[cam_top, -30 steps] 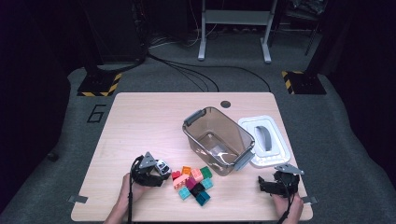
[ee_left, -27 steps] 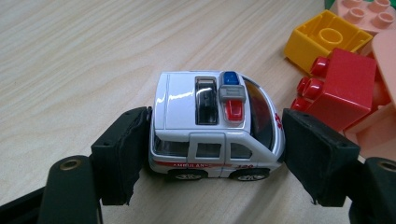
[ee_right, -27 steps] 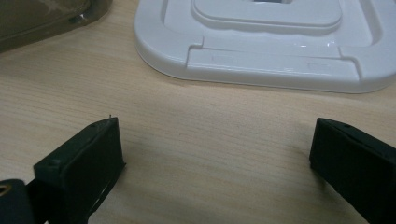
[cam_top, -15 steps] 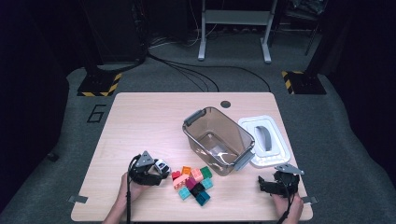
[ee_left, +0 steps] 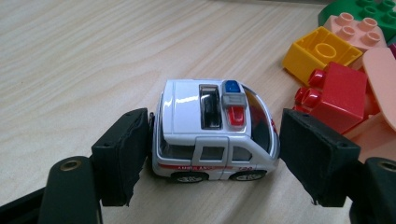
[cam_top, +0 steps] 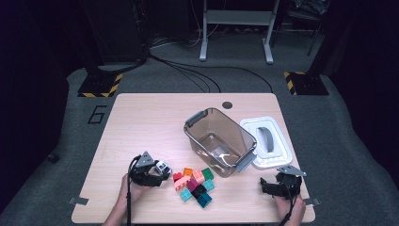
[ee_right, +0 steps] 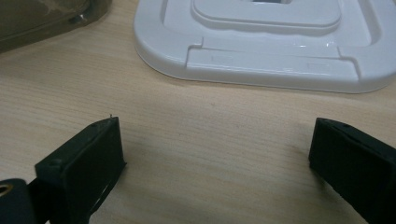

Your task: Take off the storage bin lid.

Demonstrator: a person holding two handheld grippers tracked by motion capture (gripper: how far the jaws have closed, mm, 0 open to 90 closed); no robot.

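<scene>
One pale wooden table, grey floor, perhaps carpeted

Large "6" on floor beside table, "AMBULANCE" – partly legible – on toy car side

Dim room, grey floor, black cables

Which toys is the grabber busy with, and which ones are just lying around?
Busy with:
left gripper, jaws touching both ends of the toy ambulance, which stands on the table

Just lying around:
pile of building bricks
clear bin
white lid
right gripper, open, nothing between
</scene>
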